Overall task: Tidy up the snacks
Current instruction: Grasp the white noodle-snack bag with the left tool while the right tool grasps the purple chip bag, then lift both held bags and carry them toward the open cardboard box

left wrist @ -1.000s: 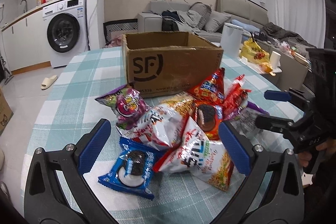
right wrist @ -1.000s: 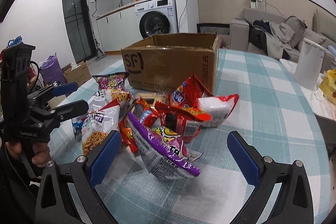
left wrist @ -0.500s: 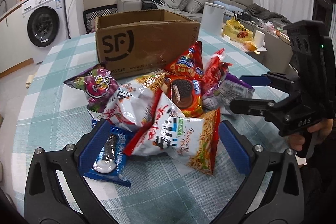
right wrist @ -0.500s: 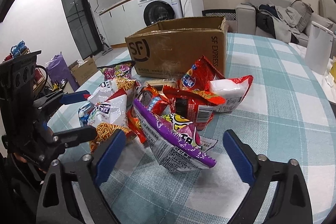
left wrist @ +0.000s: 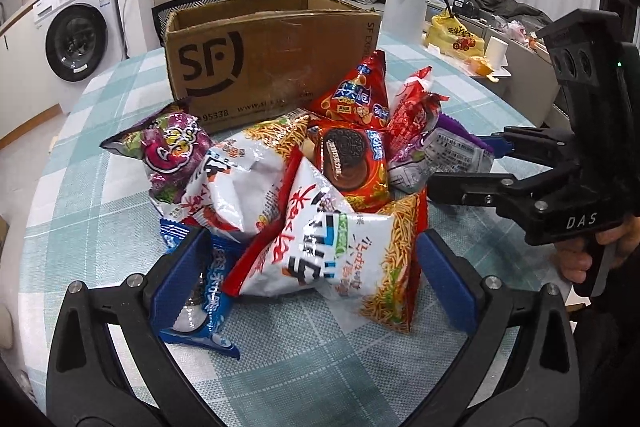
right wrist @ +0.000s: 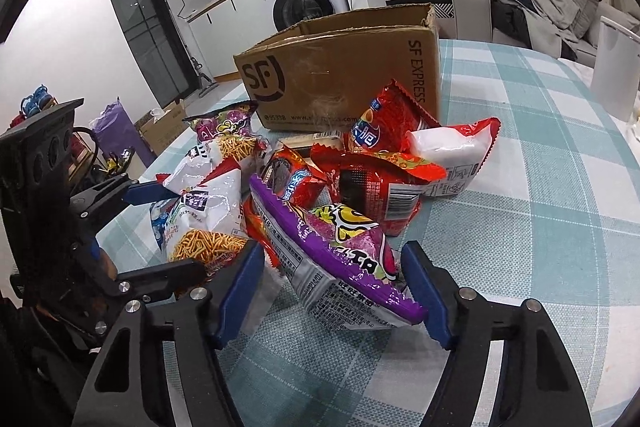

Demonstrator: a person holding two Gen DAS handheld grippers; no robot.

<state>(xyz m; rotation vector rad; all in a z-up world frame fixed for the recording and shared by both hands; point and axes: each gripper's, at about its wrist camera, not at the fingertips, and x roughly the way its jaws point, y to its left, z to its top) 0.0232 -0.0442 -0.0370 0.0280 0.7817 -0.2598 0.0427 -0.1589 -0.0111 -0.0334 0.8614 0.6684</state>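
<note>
A pile of snack bags lies on the checked tablecloth in front of an open cardboard SF box (left wrist: 272,55), also in the right wrist view (right wrist: 340,75). My left gripper (left wrist: 316,275) is open, its jaws either side of a white-and-red noodle-snack bag (left wrist: 332,255); a blue cookie pack (left wrist: 204,303) lies by its left finger. My right gripper (right wrist: 334,291) is open around a purple bag (right wrist: 340,255). It shows from the side in the left wrist view (left wrist: 472,163), at the pile's right edge. Red bags (right wrist: 384,183) lie behind.
The table (right wrist: 540,227) is round with a teal checked cloth. A white cylinder (left wrist: 404,11) stands at the back right of the table. A washing machine (left wrist: 76,39), a sofa and a low table with a yellow bag (left wrist: 452,39) are beyond.
Both grippers have moved forward into the pile. The left now straddles the noodle-snack bag, the right the purple bag. Both stay open; the right's jaws look narrower.
</note>
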